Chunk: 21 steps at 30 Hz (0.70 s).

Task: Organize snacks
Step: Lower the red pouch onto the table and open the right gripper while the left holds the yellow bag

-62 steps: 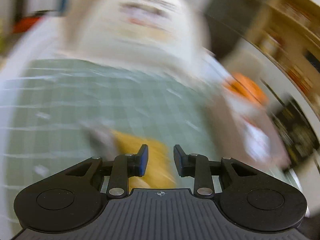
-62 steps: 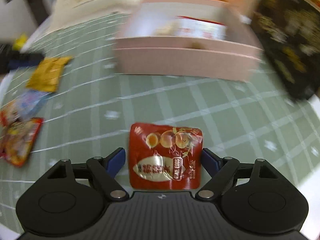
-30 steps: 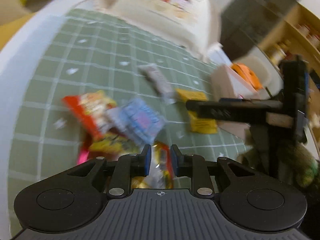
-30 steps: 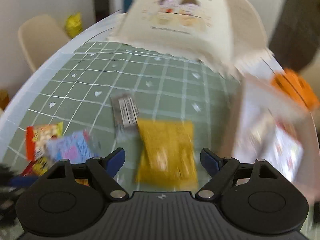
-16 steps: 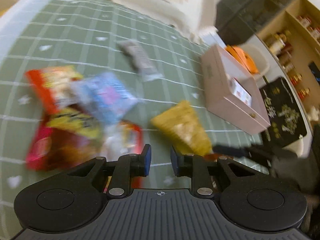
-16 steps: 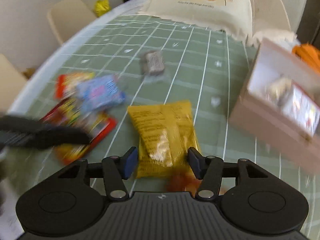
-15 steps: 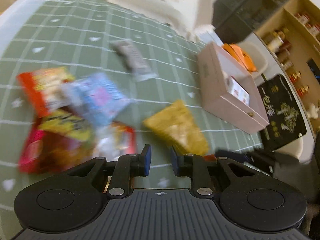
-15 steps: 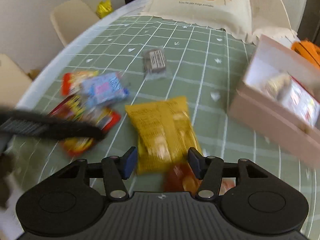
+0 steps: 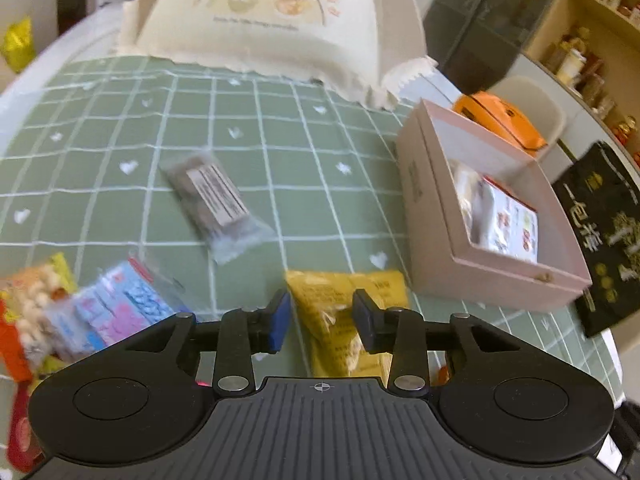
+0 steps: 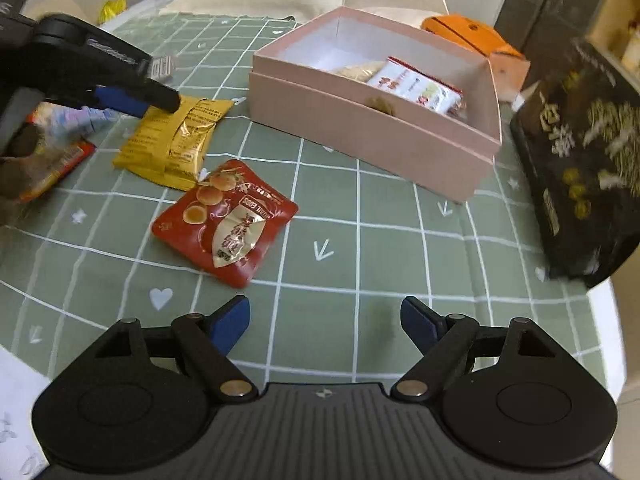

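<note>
Yellow snack packet (image 9: 344, 312) sits between the part-open left gripper (image 9: 322, 322) fingers.

Blurred beyond reading: snack pile (image 9: 60, 312) at left, partly cut by the frame edge and hidden behind the left claw (image 9: 320, 316); likewise smeared, black box (image 10: 580, 152) at right, print illegible.

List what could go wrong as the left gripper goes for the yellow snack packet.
1. The left gripper has a narrow opening over the wide yellow packet; it may pinch only a crinkled edge and slip.
2. The red egg packet lies against the yellow one's corner and could get dragged along.
3. The pink box already holds packets, so a careless drop may land on its rim.
</note>
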Motion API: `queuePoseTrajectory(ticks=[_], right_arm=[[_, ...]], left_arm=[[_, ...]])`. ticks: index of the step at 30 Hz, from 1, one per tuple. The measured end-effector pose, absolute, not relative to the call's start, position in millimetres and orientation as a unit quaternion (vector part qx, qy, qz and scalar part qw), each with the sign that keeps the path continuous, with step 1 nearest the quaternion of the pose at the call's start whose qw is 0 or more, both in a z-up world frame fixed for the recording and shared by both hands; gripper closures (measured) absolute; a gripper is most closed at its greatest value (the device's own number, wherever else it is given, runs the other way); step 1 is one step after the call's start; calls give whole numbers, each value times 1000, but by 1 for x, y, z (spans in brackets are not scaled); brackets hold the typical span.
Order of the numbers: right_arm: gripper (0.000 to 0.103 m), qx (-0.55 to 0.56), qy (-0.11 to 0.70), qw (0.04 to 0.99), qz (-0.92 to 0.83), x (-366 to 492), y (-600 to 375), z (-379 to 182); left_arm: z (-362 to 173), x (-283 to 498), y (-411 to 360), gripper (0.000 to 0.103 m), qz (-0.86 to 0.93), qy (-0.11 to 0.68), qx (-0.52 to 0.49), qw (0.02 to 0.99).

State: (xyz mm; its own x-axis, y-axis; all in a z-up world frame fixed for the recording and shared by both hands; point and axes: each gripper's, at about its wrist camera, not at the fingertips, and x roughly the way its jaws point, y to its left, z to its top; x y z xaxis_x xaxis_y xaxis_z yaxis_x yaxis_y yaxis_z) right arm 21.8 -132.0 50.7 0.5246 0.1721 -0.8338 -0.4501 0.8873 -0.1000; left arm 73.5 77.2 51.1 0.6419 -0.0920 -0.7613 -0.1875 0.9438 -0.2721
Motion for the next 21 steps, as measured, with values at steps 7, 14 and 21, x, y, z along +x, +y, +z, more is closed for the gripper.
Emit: queuePoseTrajectory(ticks=[7,14,21], right_arm=[[20,-15,483,848,216,44,-136,62],[24,-74,492,844,198,69,-71,47],[32,-98,465,866,157,50,-124,43]], left_arm=[[69,44,62,64,21,433,-141,890],[76,37,53,64,24,461,-117,879],[63,49,47,64,29,459,-134,878]])
